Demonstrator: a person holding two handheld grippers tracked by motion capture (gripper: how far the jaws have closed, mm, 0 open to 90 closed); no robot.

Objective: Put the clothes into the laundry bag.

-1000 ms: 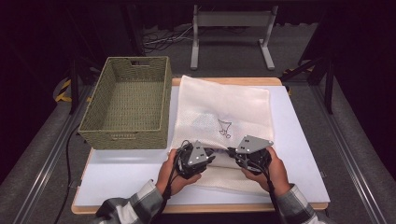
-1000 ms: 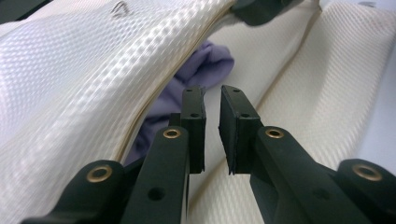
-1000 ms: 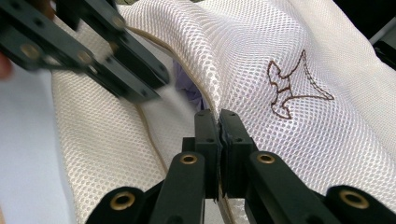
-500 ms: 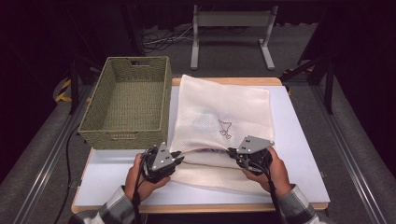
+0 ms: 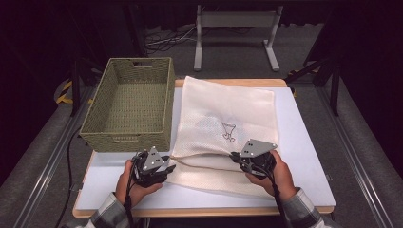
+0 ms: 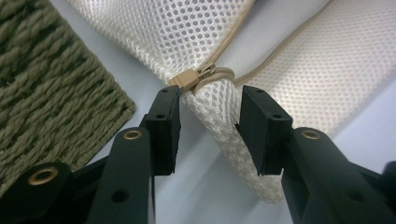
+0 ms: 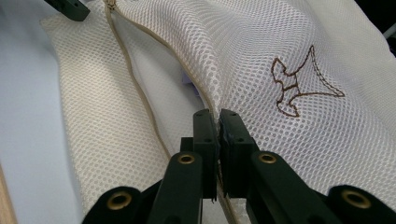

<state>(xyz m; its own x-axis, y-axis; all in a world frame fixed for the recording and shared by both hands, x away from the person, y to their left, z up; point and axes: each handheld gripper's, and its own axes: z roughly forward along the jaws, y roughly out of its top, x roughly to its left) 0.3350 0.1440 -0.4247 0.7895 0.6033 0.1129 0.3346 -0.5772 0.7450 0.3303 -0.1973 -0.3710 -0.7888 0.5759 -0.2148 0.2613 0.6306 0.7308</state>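
Observation:
A cream mesh bag (image 5: 228, 118) with a small brown embroidered mark (image 5: 229, 131) lies on the white table. Its zip runs along the near side, opened into a gap. My left gripper (image 5: 167, 167) sits at the bag's near left corner. In the left gripper view it (image 6: 208, 126) is open, jaws either side of the mesh corner just below the tan zip slider (image 6: 189, 79). My right gripper (image 5: 236, 158) holds the upper zip edge; in the right gripper view it (image 7: 218, 122) is shut on the mesh bag (image 7: 261, 60) along the zip tape.
A green woven basket (image 5: 128, 102) stands at the table's left, its near wall just beyond my left gripper. The white table top (image 5: 304, 142) has bare room to the right of the bag. A metal stand (image 5: 235, 28) is on the floor beyond.
My left hand has moved left along the bag's near edge, from beside the right gripper to the zip's left end. The zip gap has widened. The right gripper stayed in place.

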